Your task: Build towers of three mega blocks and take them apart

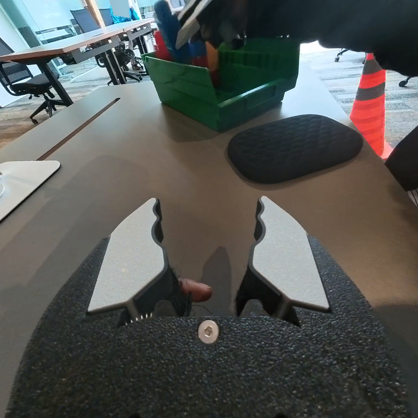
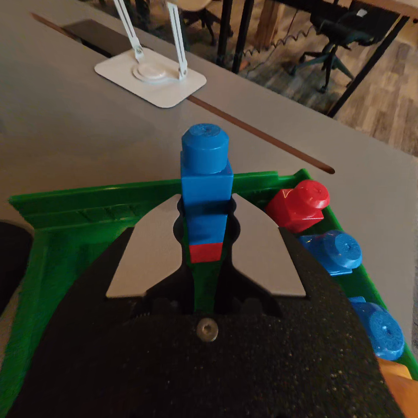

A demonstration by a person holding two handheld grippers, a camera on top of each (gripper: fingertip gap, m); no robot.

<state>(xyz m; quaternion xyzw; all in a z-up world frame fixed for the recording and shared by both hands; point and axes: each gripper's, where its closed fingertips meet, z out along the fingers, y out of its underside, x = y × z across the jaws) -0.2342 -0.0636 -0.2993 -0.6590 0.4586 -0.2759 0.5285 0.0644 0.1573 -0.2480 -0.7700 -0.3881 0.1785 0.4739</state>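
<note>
In the right wrist view my right gripper (image 2: 206, 199) is shut on a tower of three blocks (image 2: 207, 185), blue on blue on red, held upright over the green bin (image 2: 67, 203). The fingers clamp the middle blue block. Loose blocks lie along the bin's right wall: a red block (image 2: 298, 205), a blue block (image 2: 339, 251), another blue block (image 2: 382, 332) and an orange block (image 2: 393, 373). In the left wrist view my left gripper (image 1: 209, 201) is open and empty, low over the grey table (image 1: 135, 158). The bin (image 1: 187, 90) stands beyond it, with the right gripper (image 1: 192, 27) blurred above it.
A black padded mat (image 1: 294, 147) lies right of the bin. A white lamp base (image 2: 151, 79) stands on the table beside a long slot (image 2: 260, 135). An orange traffic cone (image 1: 368, 99) stands off the table's right edge. Desks and office chairs (image 1: 34, 86) are behind. Tip to tip, the grippers are about 40 centimetres apart. Measured from the fingertips, the long slot (image 2: 260, 135) is 25 centimetres or so from the right gripper and 50 centimetres from the left.
</note>
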